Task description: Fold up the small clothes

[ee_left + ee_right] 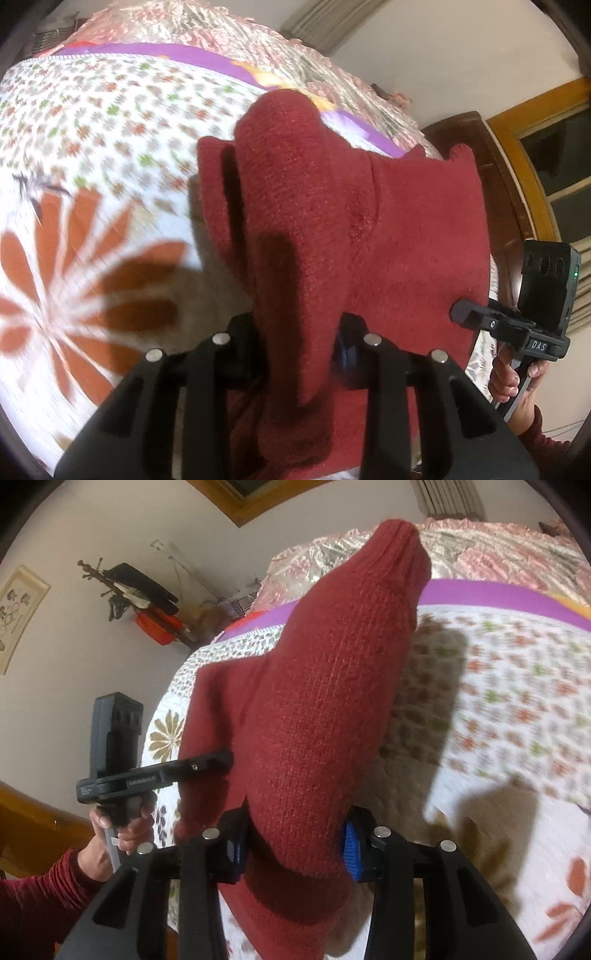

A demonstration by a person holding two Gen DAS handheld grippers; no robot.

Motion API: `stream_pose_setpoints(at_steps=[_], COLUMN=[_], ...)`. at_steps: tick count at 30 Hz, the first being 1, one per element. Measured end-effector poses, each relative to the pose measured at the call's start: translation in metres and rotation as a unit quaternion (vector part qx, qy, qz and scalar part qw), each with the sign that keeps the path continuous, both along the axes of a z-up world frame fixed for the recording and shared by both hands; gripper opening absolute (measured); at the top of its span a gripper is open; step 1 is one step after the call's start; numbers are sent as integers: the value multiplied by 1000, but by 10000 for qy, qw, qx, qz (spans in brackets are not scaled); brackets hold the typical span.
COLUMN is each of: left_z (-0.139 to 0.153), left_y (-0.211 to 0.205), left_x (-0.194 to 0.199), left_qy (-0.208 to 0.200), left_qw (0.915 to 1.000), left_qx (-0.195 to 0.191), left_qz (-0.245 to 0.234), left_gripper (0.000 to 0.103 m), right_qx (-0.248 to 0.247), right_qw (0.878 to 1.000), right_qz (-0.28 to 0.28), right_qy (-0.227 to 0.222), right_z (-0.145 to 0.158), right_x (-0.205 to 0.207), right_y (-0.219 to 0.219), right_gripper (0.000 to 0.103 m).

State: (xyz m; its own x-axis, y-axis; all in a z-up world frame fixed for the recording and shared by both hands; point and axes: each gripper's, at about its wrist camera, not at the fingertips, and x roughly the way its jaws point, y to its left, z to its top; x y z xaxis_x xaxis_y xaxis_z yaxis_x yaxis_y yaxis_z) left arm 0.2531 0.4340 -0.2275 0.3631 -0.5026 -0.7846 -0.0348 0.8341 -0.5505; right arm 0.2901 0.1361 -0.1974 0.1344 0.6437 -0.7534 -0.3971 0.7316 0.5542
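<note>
Pinching opposite edges, the left gripper (299,347) and right gripper (293,845) lift the dark red knitted garment (332,221) above the floral-patterned bed (92,155), sleeve toward twelve o'clock, letting it hang flat for folding.

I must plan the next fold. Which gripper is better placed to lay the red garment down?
Neither clearly: left gripper and right gripper both clamp the red knit garment above the bedspread.

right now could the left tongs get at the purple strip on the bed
Probably not. The left tongs are shut on the red knit garment, which hangs between them and the purple strip at the far side of the floral bedsheet; they would have to let go first.
</note>
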Motion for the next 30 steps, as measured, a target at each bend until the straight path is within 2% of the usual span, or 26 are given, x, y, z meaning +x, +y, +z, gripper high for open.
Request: stream_pose_setpoints(at_steps=[9, 15, 17, 20, 23, 24, 27, 30], left_z=[32, 31, 23, 3, -23, -34, -59, -63], left_y=[-124, -217, -237, -263, -280, -282, -283, -283], left_x=[-49, -55, -53, -47, -41, -40, -36, -38], left_qy=[-2, 57, 140, 212, 252, 251, 291, 283], left_qw=[9990, 9969, 9964, 9963, 9954, 9948, 9947, 9952], left_qx=[-62, 51, 62, 181, 558, 753, 866, 897], left_qz=[-441, -786, -829, -816, -731, -634, -476, -285], left_gripper=[31, 31, 31, 32, 34, 36, 51, 59], right_qx=[-202, -468, -510, -566, -674, -767, -575, -319], right_qw=[9996, 9978, 9973, 9963, 9939, 9915, 9890, 9901], right_qz=[-180, -464, -510, -584, -677, -768, -977, -1024], right_qy=[-68, 20, 103, 295, 557, 714, 949, 902], right_z=[39, 44, 37, 9, -30, -51, -84, -88], right_x=[-53, -73, -72, -63, -50, -43, -35, -38], right_y=[-111, -198, -217, -243, -263, -268, -278, -283], right_gripper=[41, 41, 42, 42, 43, 44, 48, 51])
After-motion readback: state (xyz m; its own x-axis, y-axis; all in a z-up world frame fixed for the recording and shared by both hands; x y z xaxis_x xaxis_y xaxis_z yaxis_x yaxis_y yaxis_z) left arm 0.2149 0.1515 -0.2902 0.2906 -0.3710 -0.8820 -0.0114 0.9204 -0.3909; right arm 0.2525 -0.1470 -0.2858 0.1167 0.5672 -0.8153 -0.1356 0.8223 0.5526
